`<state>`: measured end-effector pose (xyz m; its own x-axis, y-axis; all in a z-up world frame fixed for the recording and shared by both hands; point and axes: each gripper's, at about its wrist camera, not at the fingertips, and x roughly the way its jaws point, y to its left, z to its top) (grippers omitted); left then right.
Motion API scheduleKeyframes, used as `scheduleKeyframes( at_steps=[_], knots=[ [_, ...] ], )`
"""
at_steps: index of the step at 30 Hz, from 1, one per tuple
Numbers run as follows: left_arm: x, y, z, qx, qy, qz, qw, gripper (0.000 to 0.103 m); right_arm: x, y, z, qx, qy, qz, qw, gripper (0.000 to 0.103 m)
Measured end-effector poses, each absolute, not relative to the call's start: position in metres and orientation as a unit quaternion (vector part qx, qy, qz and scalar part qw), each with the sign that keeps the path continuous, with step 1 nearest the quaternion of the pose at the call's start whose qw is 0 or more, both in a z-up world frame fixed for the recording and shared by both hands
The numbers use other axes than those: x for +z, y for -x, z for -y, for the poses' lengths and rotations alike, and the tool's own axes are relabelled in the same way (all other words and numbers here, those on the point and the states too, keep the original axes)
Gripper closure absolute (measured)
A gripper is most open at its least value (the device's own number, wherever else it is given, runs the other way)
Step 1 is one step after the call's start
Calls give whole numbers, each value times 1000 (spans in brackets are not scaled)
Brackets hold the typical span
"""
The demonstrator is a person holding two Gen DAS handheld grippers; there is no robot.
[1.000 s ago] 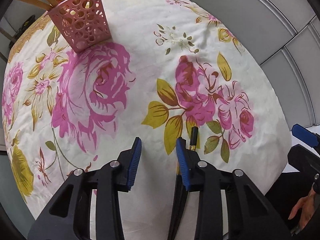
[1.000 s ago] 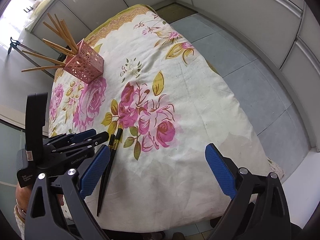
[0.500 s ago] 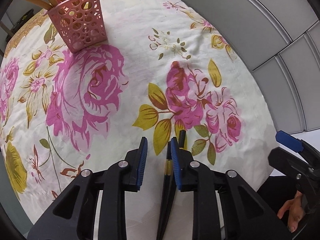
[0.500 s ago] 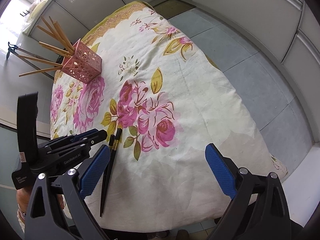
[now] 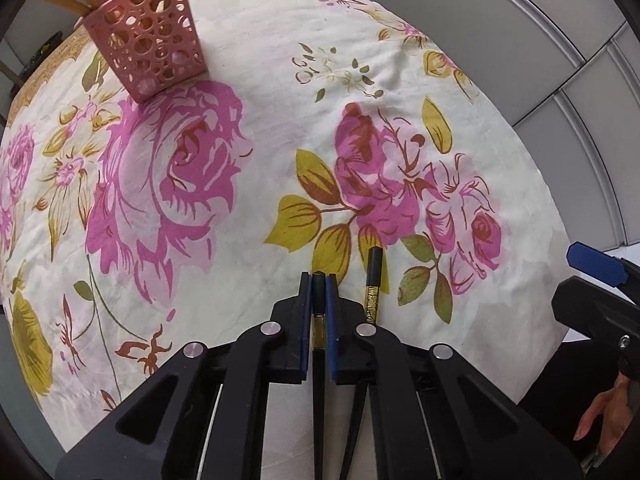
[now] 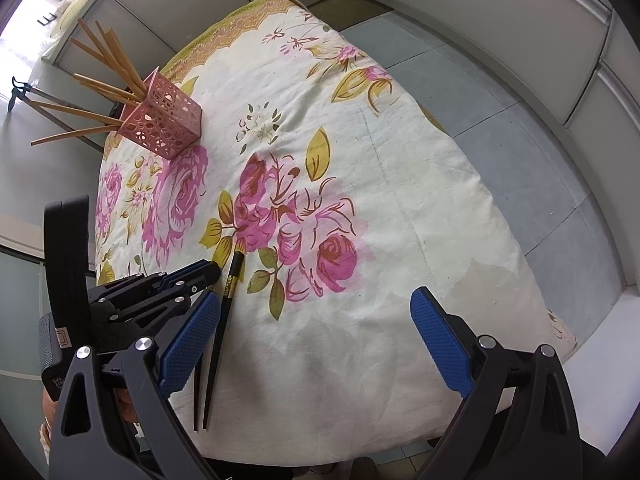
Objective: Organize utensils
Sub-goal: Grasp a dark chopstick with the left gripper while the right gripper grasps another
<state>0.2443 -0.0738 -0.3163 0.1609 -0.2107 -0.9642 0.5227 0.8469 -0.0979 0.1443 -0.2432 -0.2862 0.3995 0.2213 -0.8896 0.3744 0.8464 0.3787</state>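
The left claw (image 5: 318,280), half open a second ago, has now clamped on one black chopstick (image 5: 318,320) at lower centre, on the flowered desk (image 5: 260,80). Its mate (image 5: 372,284) lies just right. The right claw (image 6: 316,320) stays wide apart. Likely next: lift to the pink holder (image 5: 148,40), upper left.

text: partial "Data" | on: white label, left gripper (image 6: 200,276) body | rest: illegible
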Motion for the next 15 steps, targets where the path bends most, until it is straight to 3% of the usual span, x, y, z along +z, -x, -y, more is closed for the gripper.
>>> scheduleKeyframes(
  at_steps=[6, 8, 10, 15],
  knots=[
    [-299, -248, 27, -211, -114, -587, 774, 97, -295, -168, 219, -54, -250, -557, 790, 12],
    [-287, -248, 11, -205, -99, -578, 784, 97, -302, -180, 204, -64, -228, -566, 790, 27],
    [-274, -248, -5, -197, -88, -567, 795, 97, -312, -192, 188, -76, -205, -577, 787, 31],
    [-247, -246, -28, -192, -65, -550, 810, 97, -325, -211, 159, -111, -175, -582, 787, 31]
  ],
)
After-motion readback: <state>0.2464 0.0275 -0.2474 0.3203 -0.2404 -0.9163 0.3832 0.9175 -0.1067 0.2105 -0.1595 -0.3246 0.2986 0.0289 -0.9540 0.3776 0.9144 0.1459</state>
